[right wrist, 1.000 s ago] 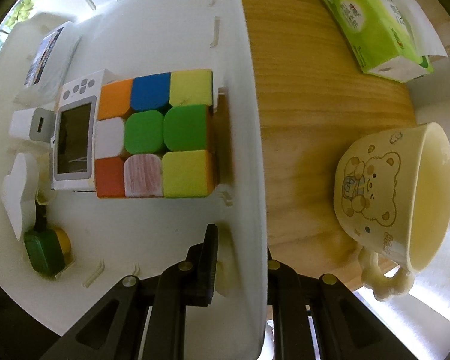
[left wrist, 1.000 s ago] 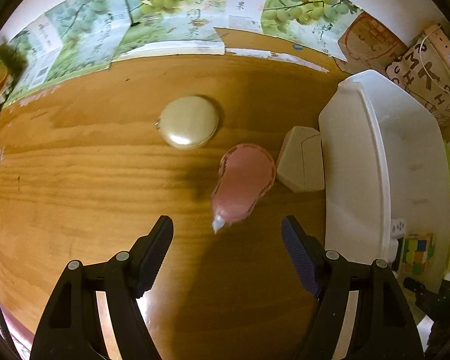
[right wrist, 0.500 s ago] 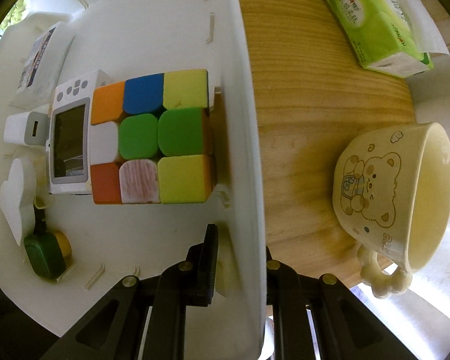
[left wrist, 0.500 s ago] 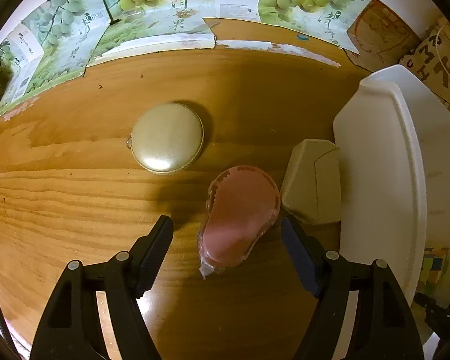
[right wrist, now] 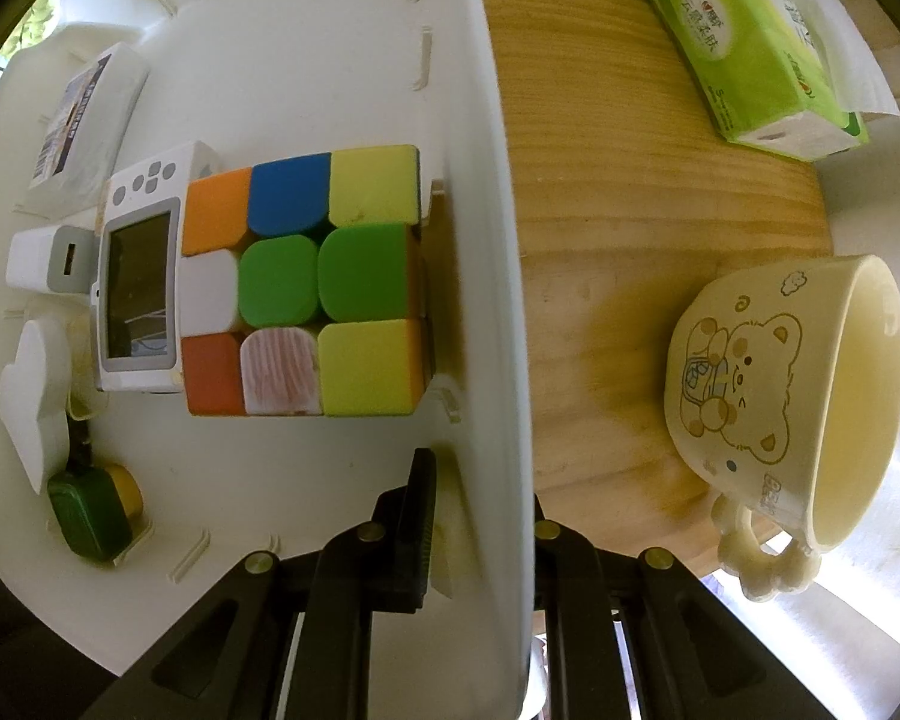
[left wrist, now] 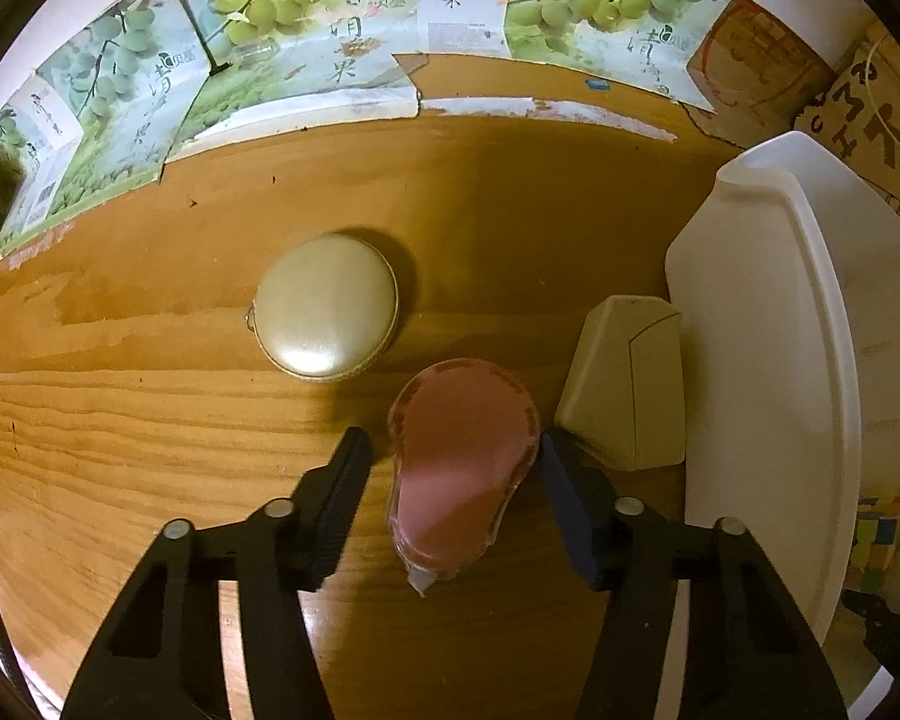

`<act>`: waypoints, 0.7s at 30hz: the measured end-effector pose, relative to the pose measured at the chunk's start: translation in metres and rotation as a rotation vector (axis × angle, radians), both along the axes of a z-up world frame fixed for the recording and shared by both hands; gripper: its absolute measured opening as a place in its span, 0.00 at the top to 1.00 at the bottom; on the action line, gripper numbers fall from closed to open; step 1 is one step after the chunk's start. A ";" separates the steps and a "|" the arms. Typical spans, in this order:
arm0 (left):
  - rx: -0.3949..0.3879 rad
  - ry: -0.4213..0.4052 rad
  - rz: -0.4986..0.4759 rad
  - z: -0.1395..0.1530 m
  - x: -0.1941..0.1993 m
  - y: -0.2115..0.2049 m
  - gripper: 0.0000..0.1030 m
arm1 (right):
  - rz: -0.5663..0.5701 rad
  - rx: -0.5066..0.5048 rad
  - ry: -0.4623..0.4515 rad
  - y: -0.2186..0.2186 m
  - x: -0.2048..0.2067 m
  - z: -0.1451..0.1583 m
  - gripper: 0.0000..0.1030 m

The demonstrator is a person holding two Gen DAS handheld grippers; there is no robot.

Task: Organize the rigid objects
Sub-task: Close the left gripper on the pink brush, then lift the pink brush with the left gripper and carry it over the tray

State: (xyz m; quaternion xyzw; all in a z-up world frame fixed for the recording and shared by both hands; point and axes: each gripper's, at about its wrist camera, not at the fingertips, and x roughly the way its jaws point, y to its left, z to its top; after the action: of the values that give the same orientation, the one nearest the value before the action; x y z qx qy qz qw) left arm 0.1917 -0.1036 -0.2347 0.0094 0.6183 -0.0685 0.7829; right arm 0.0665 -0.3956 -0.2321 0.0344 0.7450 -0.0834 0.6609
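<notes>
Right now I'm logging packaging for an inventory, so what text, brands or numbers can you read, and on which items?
"清净果": grape-print boxes behind the table.
"MK", "H": rough guess at hand lettering on the cardboard box.
Green tissue pack: white Chinese brand characters, too blurred to read.
Bear mug: lettering near the base, cut off, unreadable.
Labelled white box in the bin: print too small.

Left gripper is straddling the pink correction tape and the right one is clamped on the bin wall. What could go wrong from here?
1. The left gripper is open around the pink correction tape; its right finger sits close to the beige box, so closing may nudge that.
2. The tape lies angled between the fingers, so it could twist or slip on closing.
3. The right gripper pinches the white bin wall; a tug could shift the Rubik's cube inside.
</notes>
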 end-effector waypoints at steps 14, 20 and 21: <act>-0.002 0.015 0.017 0.004 0.002 0.002 0.48 | 0.021 -0.002 -0.002 0.008 -0.004 0.003 0.84; 0.000 0.004 0.025 0.011 -0.004 0.004 0.48 | 0.039 0.000 -0.003 0.011 -0.003 0.004 0.84; 0.001 -0.001 0.026 0.014 -0.006 0.005 0.48 | 0.041 0.001 -0.005 0.011 -0.003 0.004 0.84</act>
State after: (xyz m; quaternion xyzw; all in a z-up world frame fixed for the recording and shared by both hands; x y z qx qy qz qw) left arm 0.1859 -0.0988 -0.2205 0.0017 0.6179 -0.0578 0.7841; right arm 0.0634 -0.3846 -0.2285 0.0196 0.7440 -0.0694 0.6642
